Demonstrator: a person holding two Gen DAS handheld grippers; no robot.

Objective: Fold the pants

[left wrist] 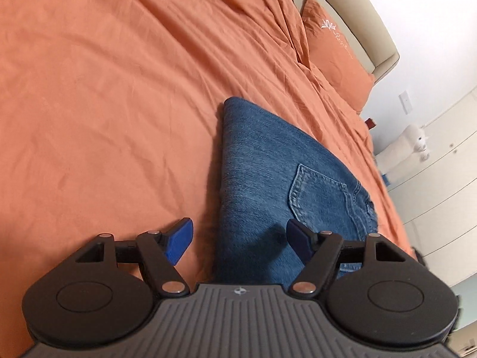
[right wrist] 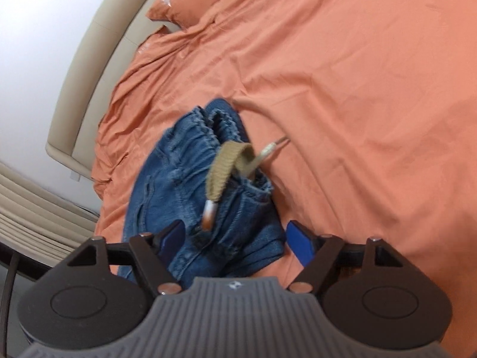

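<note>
Blue denim pants point(left wrist: 268, 173) lie folded on the orange bed sheet point(left wrist: 104, 89), back pocket up. My left gripper point(left wrist: 238, 238) is open just above the near edge of the pants, its left finger over the sheet and its right finger over the denim. In the right wrist view the waistband end of the pants point(right wrist: 202, 185) lies bunched, with a tan drawstring point(right wrist: 226, 164) on top. My right gripper point(right wrist: 235, 241) is open, its fingers astride the near part of the waistband, holding nothing.
An orange pillow point(left wrist: 334, 53) lies against the beige headboard point(left wrist: 357, 15) at the far end. The bed's edge runs along the right in the left wrist view, with white cabinets point(left wrist: 441, 179) beyond. The headboard point(right wrist: 89, 59) also shows in the right wrist view.
</note>
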